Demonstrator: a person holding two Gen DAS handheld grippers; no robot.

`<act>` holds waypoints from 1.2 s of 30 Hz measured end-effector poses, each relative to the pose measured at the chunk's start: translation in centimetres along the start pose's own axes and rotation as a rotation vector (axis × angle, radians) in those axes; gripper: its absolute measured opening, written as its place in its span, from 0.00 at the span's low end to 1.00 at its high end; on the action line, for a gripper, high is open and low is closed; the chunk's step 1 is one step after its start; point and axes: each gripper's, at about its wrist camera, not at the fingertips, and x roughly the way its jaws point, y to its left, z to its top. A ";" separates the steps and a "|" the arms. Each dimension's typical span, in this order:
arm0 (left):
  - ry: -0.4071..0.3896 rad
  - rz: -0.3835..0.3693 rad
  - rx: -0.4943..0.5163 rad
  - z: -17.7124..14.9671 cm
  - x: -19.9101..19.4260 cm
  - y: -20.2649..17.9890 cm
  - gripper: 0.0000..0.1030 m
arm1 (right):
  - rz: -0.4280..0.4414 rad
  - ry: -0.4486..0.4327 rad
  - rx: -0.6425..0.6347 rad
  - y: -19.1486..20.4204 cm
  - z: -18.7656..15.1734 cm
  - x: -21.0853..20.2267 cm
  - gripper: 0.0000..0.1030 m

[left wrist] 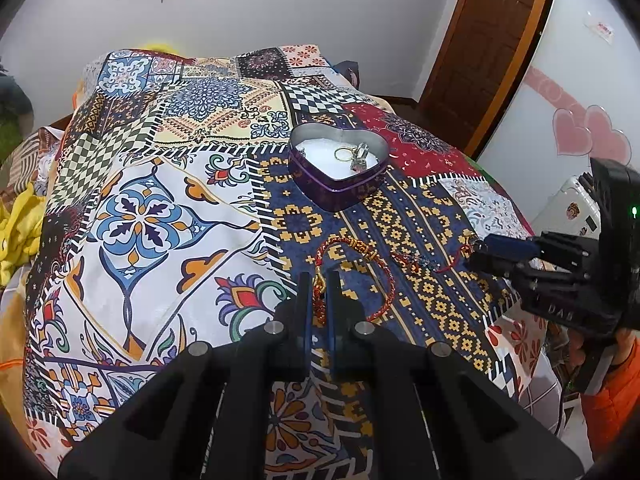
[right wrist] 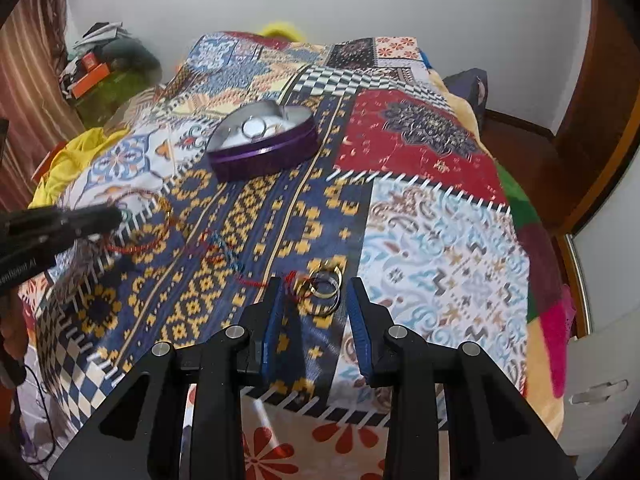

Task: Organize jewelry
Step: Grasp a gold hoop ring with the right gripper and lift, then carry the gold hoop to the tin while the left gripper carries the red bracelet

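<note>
A purple heart-shaped tin stands on the patchwork bedspread with rings on its white lining; it also shows in the right wrist view. My left gripper is shut on the end of a red and gold braided bracelet that lies on the cloth. My right gripper is open around gold and dark bangles lying on the bedspread. A thin red and blue cord bracelet lies between the two grippers.
The bed's right edge drops to a wooden door and a white cabinet. Yellow cloth lies at the bed's left side. Boxes and clutter sit at the far left.
</note>
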 end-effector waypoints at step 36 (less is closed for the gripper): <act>-0.018 -0.003 0.000 0.0 -1.2 -0.3 0.04 | -0.030 -0.015 -0.072 2.2 -0.6 0.3 0.19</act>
